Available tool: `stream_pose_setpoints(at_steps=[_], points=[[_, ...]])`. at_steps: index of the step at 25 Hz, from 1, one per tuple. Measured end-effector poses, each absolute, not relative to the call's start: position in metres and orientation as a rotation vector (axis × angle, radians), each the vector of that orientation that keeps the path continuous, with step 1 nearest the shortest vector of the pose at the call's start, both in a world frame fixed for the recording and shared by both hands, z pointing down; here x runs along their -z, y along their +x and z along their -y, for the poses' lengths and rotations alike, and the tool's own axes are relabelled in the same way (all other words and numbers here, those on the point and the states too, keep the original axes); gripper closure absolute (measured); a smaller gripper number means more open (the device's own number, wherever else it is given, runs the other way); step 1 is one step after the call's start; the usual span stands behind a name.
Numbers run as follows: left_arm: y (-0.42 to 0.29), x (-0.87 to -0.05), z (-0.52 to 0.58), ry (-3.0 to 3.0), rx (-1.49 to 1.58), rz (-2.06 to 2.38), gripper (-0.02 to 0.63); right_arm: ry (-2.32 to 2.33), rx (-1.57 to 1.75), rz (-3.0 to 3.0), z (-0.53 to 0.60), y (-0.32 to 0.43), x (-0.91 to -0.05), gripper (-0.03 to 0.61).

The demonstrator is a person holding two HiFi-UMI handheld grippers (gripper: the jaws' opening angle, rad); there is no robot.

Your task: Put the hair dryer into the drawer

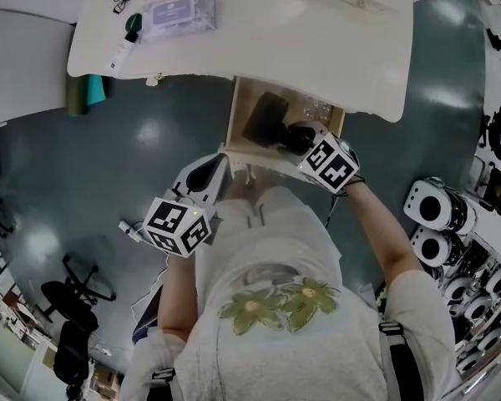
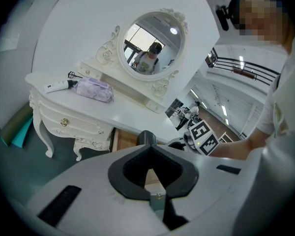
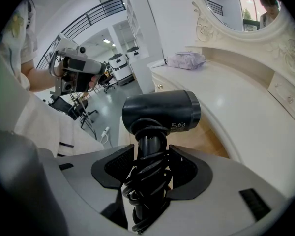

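The black hair dryer has its cord coiled round the handle, and my right gripper is shut on that handle. In the head view the hair dryer hangs over the open wooden drawer of the white dressing table, with my right gripper at the drawer's right front. My left gripper sits just in front of the drawer's left corner, close to my body. In its own view the left gripper is shut on nothing, and the hair dryer's end shows just beyond it.
A purple pouch and a white tube lie on the tabletop's left part. An oval mirror stands at the back. Rolled mats lean by the table's left side. An office chair stands left; equipment crowds the right.
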State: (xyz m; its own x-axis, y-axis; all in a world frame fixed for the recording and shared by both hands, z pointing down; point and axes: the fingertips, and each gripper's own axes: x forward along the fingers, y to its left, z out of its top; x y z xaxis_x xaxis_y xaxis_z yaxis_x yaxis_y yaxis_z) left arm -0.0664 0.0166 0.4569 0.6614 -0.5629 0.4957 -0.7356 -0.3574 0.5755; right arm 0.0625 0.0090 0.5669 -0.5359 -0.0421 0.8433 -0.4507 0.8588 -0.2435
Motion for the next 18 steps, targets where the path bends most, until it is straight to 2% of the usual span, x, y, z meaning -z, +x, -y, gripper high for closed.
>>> stream_pose_setpoints(at_steps=[18], points=[[-0.065,-0.472,-0.015,2.029,-0.28,0.994,0.603,0.326,-0.536,2.068,-0.005,0.062,-0.587,0.362]])
